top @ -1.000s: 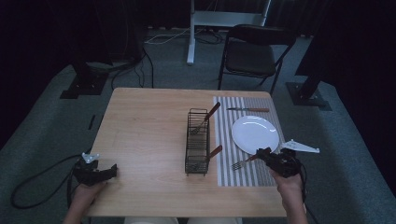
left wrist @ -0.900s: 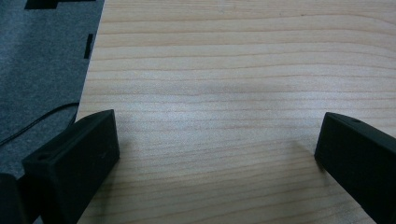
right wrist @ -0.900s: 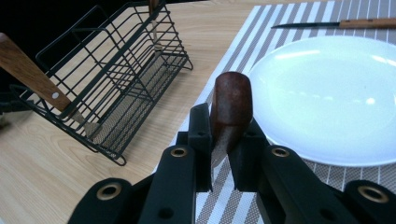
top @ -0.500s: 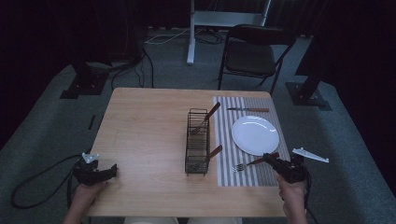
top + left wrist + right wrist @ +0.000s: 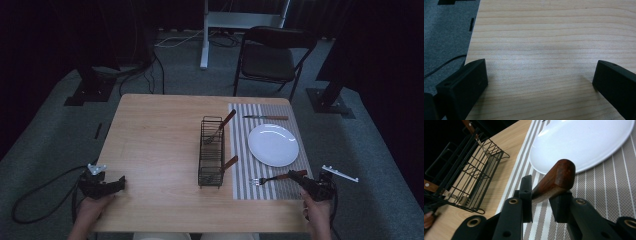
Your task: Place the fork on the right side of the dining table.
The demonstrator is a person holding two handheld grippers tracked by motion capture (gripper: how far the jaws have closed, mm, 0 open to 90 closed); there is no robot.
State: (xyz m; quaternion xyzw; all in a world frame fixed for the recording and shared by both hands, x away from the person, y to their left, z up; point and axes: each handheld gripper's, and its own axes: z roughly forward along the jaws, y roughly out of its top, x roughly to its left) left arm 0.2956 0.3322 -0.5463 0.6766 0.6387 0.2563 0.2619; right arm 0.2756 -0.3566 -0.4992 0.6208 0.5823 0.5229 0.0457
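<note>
A dim room with grey carpet and a folding chair [image 5: 272,55] at the upper middle surrounds a pale wooden bench [image 5: 160,145]. Low at the right of the high view, the right tool [image 5: 296,175] holds a fork [image 5: 272,178] by its brown wooden handle; its jaws have just been opening a little, with the handle between them and the left pad against it in the right gripper view. The fork lies on the striped mat [image 5: 240,150], tines toward the black wire rack [image 5: 211,150], just below the white plate [image 5: 273,145]. At the lower left, the left tool [image 5: 120,183] rests over bare wood, jaws wide apart with nothing between them.
</note>
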